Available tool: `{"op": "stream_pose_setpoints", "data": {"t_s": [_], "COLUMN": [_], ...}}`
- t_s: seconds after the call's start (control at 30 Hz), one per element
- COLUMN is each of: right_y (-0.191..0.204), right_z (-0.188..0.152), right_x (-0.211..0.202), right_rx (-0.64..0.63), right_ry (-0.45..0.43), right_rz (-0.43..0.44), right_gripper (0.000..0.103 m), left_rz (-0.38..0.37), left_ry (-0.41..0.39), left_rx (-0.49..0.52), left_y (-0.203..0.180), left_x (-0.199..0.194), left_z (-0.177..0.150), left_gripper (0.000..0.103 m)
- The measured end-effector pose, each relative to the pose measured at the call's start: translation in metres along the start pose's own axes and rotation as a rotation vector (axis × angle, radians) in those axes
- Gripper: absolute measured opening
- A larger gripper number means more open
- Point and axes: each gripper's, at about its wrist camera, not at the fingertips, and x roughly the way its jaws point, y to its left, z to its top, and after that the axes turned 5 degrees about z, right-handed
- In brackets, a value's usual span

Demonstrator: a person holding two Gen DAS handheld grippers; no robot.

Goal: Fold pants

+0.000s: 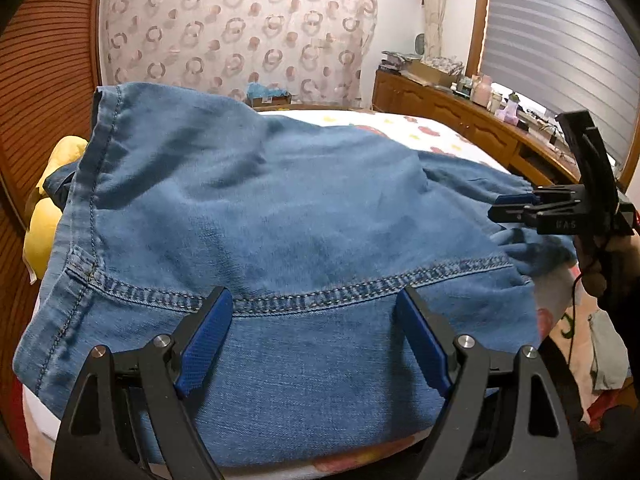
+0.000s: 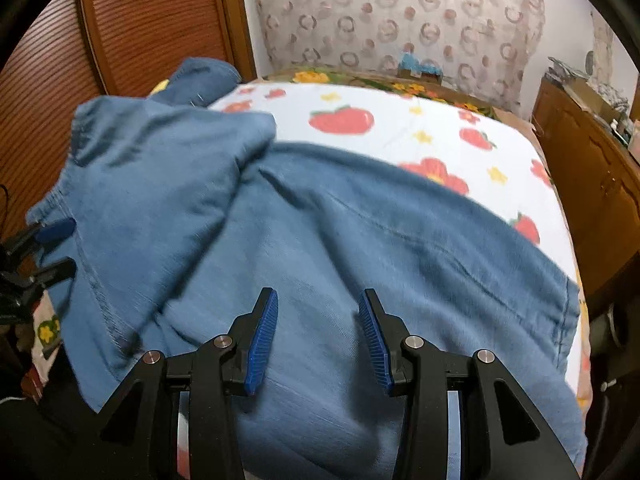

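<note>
Blue denim pants (image 1: 280, 208) lie spread on a bed with a strawberry-print sheet (image 1: 400, 128). My left gripper (image 1: 314, 300) is open, its blue pads wide apart just above a stitched hem of the denim. My right gripper (image 2: 316, 300) is open over the middle of the pants (image 2: 360, 240), holding nothing. In the left wrist view the right gripper (image 1: 508, 206) shows side-on at the right edge of the denim. In the right wrist view the left gripper (image 2: 60, 246) shows at the far left by a folded-over flap (image 2: 160, 152).
A wooden slatted headboard or door (image 2: 152, 12) stands at the left. A wooden dresser (image 1: 460, 116) with bottles and boxes runs along the right. A yellow pillow (image 1: 44, 216) lies at the bed's left. A patterned curtain (image 1: 240, 24) hangs behind.
</note>
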Motion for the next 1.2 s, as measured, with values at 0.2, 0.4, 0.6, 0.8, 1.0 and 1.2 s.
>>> {"op": "stream_pose_setpoints", "data": {"t_s": [0.2, 0.4, 0.6, 0.8, 1.0, 1.2], "right_y": [0.0, 0.0, -0.004, -0.047, -0.118, -0.167], "right_z": [-0.011, -0.026, -0.023, -0.021, -0.024, -0.023], "right_x": [0.002, 0.0, 0.001, -0.047, -0.066, -0.048], "right_rx": [-0.025, -0.031, -0.002, 0.074, 0.159, 0.219], "right_ry": [-0.065, -0.112, -0.092, -0.148, -0.085, 0.006], "right_rz": [-0.034, -0.043, -0.037, -0.104, -0.195, -0.197], "right_gripper": [0.048, 0.048, 0.048, 0.048, 0.047, 0.039], "left_rz": [0.012, 0.019, 0.017, 0.015, 0.013, 0.014], "left_ry": [-0.003, -0.006, -0.003, -0.002, -0.004, -0.004], "left_rx": [0.019, 0.019, 0.022, 0.021, 0.018, 0.019], "left_y": [-0.003, -0.006, -0.006, -0.003, -0.003, -0.004], "left_x": [0.005, 0.008, 0.009, 0.007, 0.007, 0.007], "left_z": [-0.007, -0.008, -0.009, -0.011, -0.012, -0.012], "left_gripper": [0.088, 0.09, 0.09, 0.09, 0.09, 0.09]}}
